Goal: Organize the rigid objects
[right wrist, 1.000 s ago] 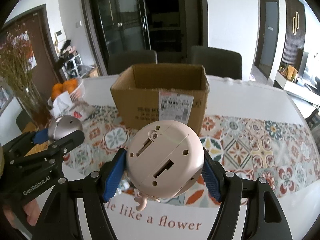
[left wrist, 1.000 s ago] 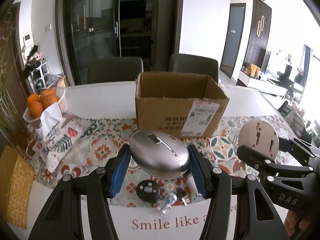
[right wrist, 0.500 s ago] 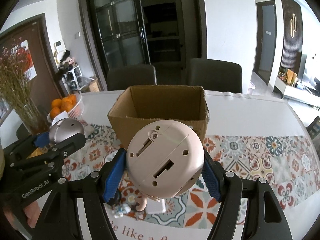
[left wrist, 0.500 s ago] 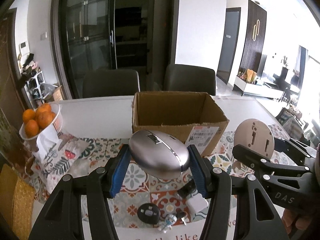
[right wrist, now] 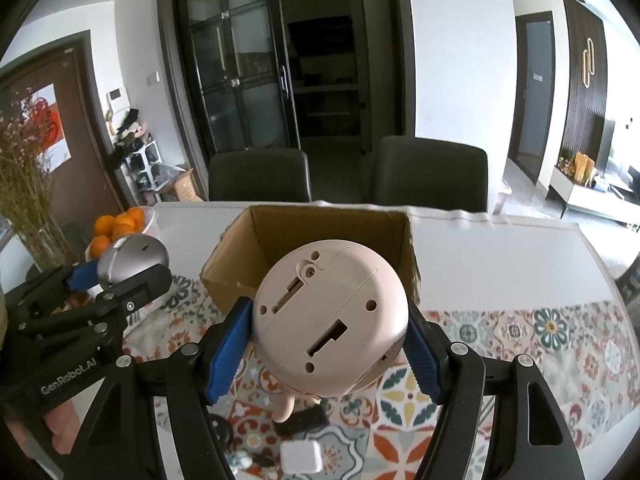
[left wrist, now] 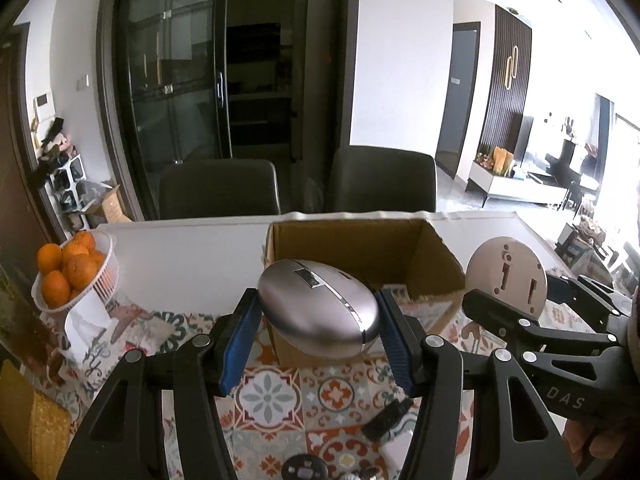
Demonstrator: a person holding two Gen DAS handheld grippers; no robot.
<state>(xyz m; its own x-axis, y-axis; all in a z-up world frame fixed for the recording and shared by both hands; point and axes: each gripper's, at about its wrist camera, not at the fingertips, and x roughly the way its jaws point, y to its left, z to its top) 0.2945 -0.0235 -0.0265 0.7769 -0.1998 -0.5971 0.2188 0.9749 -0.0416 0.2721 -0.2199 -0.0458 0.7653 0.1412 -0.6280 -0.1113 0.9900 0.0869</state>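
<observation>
The left claw (left wrist: pixel 318 342) grips a silver mouse (left wrist: pixel 318 311) and the right claw (right wrist: pixel 330 350) grips a round pink toy (right wrist: pixel 330 322), both lifted before the open box (right wrist: pixel 320 232); next, I think, each needs lowering inside and releasing.

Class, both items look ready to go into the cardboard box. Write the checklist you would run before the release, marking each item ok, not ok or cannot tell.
1. Left hand-held gripper grips the silver mouse: ok.
2. Right hand-held gripper grips the pink round toy: ok.
3. Cardboard box open on top: ok.
4. Mouse fully over the opening: cannot tell.
5. Toy fully over the opening: cannot tell.
6. Grippers apart from each other: ok.
</observation>
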